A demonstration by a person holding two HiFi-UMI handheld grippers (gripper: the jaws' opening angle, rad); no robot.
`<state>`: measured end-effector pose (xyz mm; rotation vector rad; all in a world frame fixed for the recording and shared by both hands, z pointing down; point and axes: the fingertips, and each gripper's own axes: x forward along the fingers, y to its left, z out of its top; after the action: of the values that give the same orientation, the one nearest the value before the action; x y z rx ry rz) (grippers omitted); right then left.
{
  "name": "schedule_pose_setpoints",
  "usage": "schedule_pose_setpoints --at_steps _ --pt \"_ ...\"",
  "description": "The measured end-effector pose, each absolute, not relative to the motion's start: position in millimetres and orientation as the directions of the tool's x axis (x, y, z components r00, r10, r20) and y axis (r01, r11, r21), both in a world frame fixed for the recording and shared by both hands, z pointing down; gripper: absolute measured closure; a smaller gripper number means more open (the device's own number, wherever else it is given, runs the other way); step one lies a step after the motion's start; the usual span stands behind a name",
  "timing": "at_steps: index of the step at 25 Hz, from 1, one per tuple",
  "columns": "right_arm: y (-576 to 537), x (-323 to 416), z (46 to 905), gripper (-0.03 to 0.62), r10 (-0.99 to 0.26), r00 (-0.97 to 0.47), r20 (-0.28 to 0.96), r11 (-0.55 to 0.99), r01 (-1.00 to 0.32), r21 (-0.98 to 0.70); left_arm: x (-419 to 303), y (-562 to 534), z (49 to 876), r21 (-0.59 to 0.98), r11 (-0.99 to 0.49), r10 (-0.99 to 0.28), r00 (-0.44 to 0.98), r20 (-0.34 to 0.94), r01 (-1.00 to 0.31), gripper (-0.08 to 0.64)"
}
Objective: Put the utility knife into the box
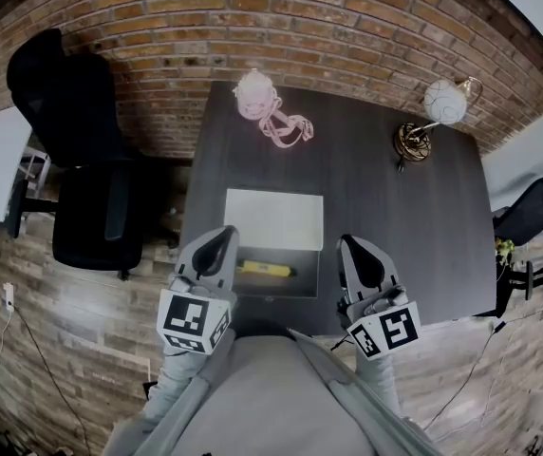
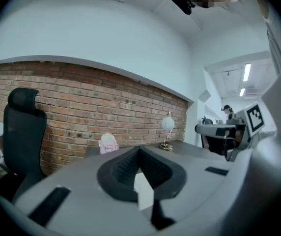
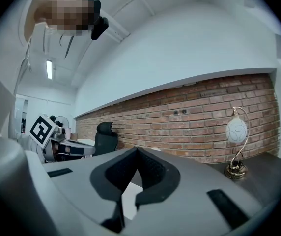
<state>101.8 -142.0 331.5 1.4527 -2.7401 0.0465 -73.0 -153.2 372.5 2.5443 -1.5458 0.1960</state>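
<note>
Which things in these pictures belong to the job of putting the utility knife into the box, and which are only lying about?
For the job:
- yellow utility knife, already lying in the box
- box, open
- left hand-held gripper, shut, empty
- right hand-held gripper, shut, empty

Only lying about:
- pink object with a cord
- globe lamp
- black office chair
</note>
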Motion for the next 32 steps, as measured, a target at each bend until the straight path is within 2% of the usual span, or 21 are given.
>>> schedule_pose_setpoints --at_steps 32 --pt "-142 103 348 0.575 -0.843 -0.531 0.082 0.53 -0.847 -0.039 -81 -152 383 0.083 -0.444 -0.868 0.452 0.207 -0.892 0.541"
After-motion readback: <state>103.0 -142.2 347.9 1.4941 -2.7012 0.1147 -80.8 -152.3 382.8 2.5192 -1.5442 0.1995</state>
